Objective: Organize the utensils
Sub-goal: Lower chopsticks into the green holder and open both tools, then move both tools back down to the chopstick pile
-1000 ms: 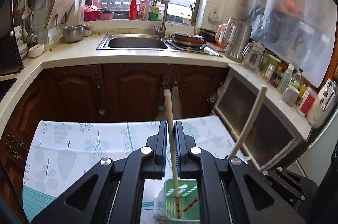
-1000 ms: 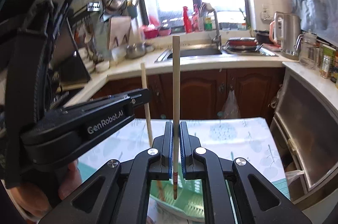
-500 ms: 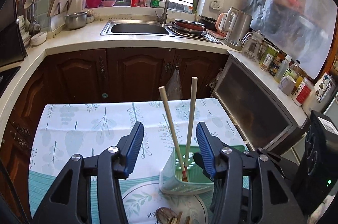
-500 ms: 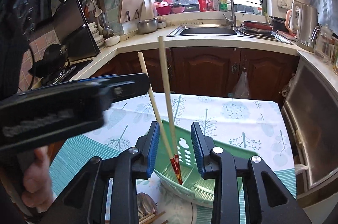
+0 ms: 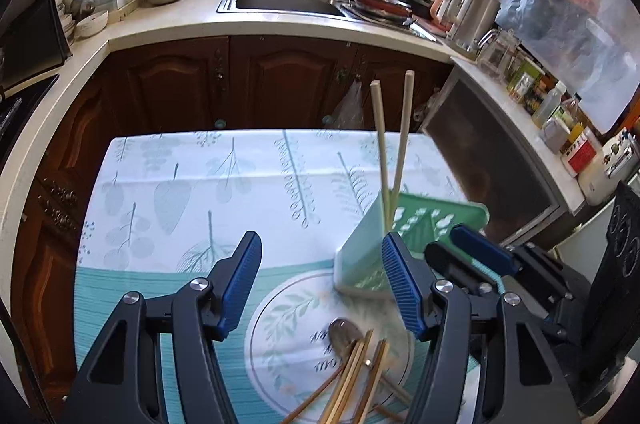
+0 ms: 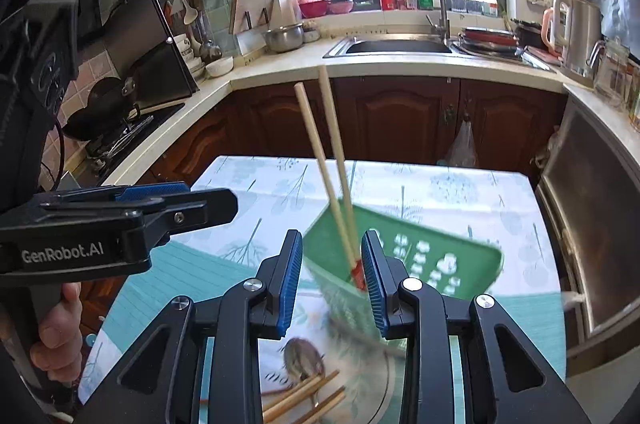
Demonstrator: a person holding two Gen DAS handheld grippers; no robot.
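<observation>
Green caddy (image 5: 436, 220) w/ chopsticks (image 5: 394, 143); prob. upright

Black tongs (image 5: 320, 288); blue ribbed pads (image 6: 289, 284); silver screws; white "GenRobot.AI" lettering

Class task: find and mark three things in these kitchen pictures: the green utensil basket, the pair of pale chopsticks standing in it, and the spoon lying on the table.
green utensil basket (image 6: 440, 260), right wrist view, perforated back wall.
pale chopsticks (image 6: 336, 159), right wrist view, shaft where the two cross.
spoon (image 5: 344, 336), left wrist view, bowl.
</observation>
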